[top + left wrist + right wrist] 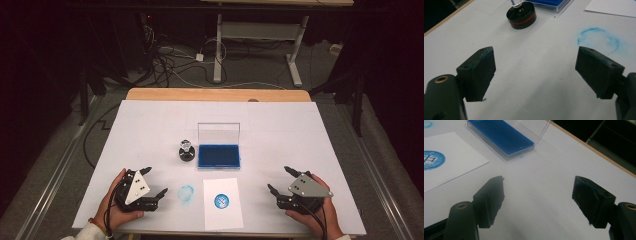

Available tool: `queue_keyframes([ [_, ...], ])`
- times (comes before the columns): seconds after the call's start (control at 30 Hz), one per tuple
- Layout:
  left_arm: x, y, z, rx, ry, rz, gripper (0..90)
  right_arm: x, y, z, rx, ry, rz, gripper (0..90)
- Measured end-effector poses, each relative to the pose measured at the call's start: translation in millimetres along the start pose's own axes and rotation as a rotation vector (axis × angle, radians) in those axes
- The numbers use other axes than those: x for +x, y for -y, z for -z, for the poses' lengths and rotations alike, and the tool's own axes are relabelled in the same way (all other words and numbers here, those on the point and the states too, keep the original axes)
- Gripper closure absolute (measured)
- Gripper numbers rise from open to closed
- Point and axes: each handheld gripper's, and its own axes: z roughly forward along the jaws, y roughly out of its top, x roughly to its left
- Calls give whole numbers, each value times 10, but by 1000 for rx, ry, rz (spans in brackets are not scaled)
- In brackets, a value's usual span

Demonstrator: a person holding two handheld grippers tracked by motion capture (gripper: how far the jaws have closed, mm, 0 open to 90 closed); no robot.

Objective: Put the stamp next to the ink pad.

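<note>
Looking down from the high view, a person rests the left gripper [154, 181] and right gripper [280, 179] near the front edge of a white table [280, 125], both spread wide and holding nothing. Between them lies a paper sheet [223, 212] bearing a blue stamp mark [222, 201]. Behind it sit a round stamp [186, 151] and an open blue ink pad [218, 155]. From the left gripper view, the stamp [521, 17] stands well ahead of the released jaws, beside a blue smudge [599, 40]. From the right gripper view, the ink pad [500, 135] lies ahead, the stamped paper [449, 160] leftward.
</note>
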Motion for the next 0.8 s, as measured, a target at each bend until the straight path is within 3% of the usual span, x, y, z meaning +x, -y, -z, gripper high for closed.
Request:
queue_keyframes([
  [0.8, 47, -15, -22, -3, -5, 28, 165, -42, 5, -39, -3, -1, -18, 260],
])
